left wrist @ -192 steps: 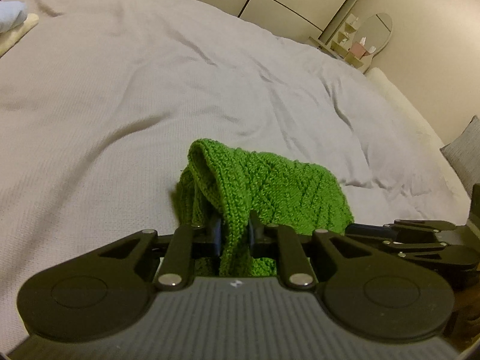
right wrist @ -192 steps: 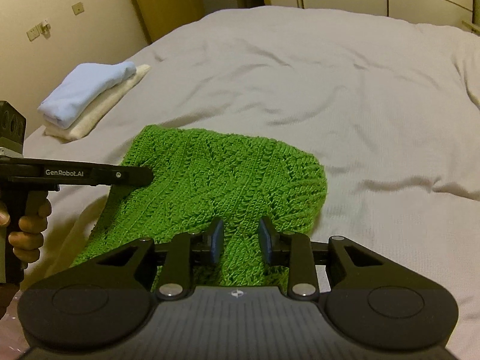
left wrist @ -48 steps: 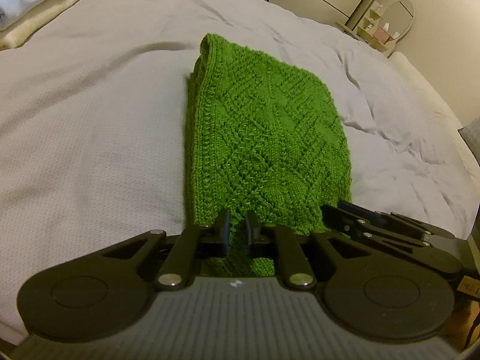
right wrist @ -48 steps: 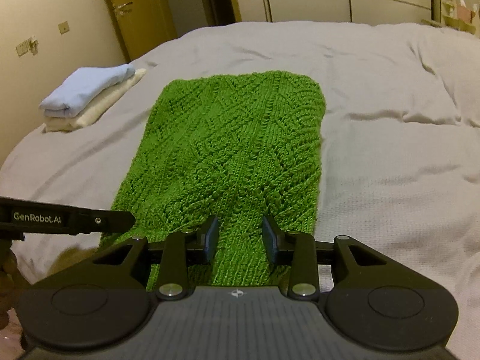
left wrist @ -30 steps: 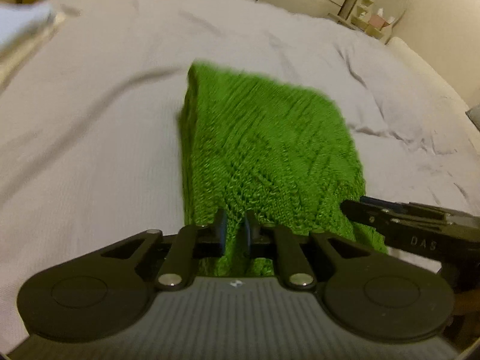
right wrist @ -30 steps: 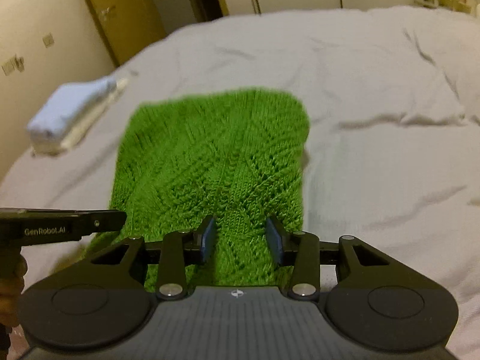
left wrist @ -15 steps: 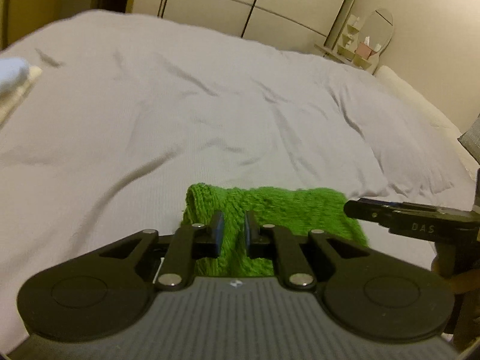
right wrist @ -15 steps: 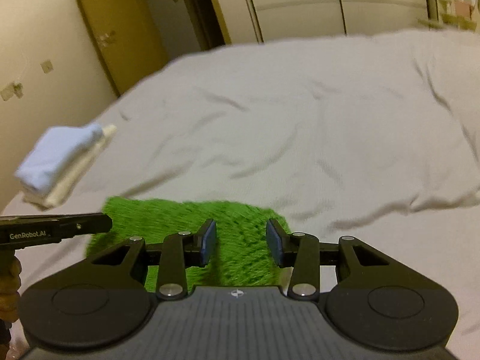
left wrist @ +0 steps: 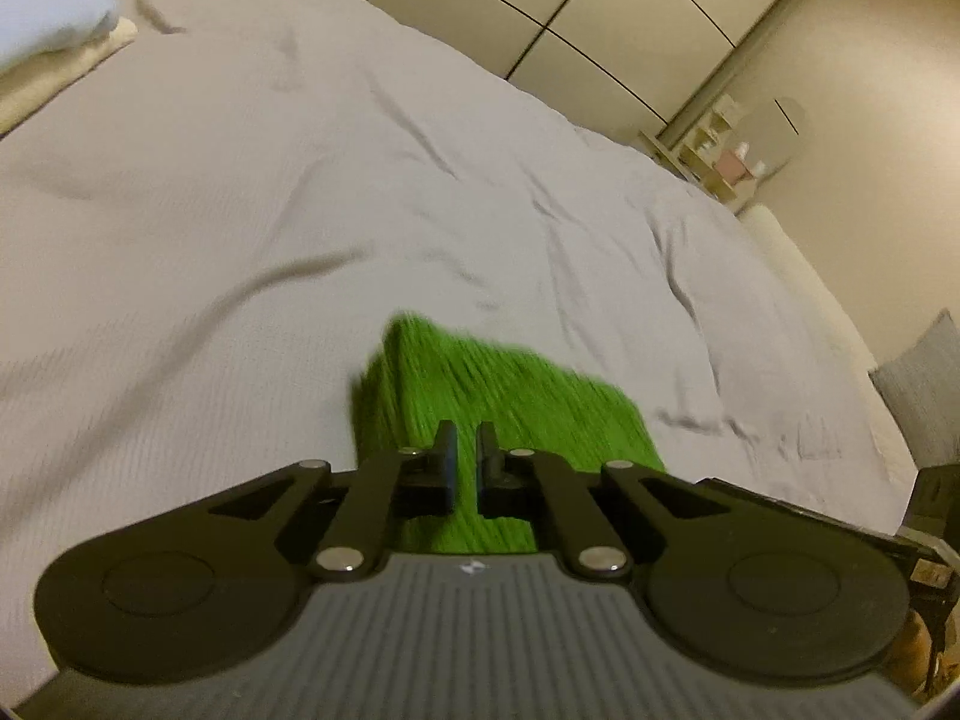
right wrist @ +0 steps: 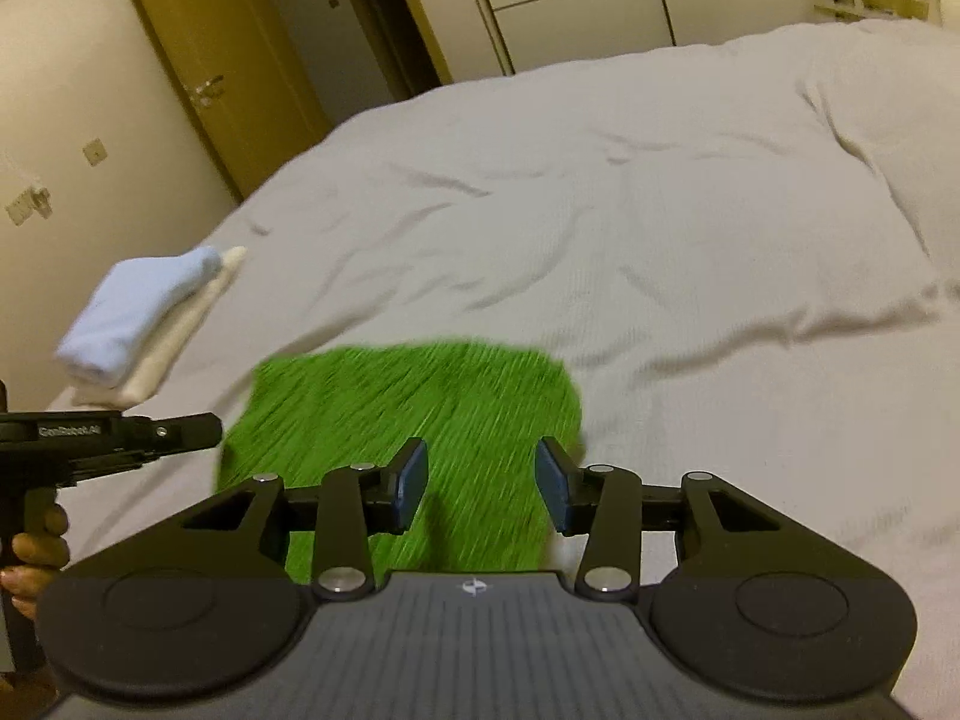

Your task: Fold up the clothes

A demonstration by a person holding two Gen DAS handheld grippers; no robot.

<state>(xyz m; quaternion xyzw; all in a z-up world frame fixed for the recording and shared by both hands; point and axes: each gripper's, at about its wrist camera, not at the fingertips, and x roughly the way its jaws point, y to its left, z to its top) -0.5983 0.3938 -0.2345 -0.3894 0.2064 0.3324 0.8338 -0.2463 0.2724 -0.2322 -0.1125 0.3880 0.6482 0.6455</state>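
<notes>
The knit had gone from a long strip to a short doubled pad on the bed, left gripper pinching its near edge, right gripper spread empty above, so that fold looked landed.

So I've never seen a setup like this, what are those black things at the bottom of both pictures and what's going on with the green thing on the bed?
Those black shapes are hand-held grippers, one in each of a person's hands, each with a camera looking forward along its two fingers. One picture is from the left gripper, the other from the right gripper. Both look over a bed with a pale cover. On it lies a green knitted cloth, blurred by motion. The left fingers are nearly closed with green knit in the narrow gap, so it seems to hold the cloth. The right fingers stand wide apart and hold nothing. Folded pale blue and cream clothes are stacked at the bed's edge.
</notes>
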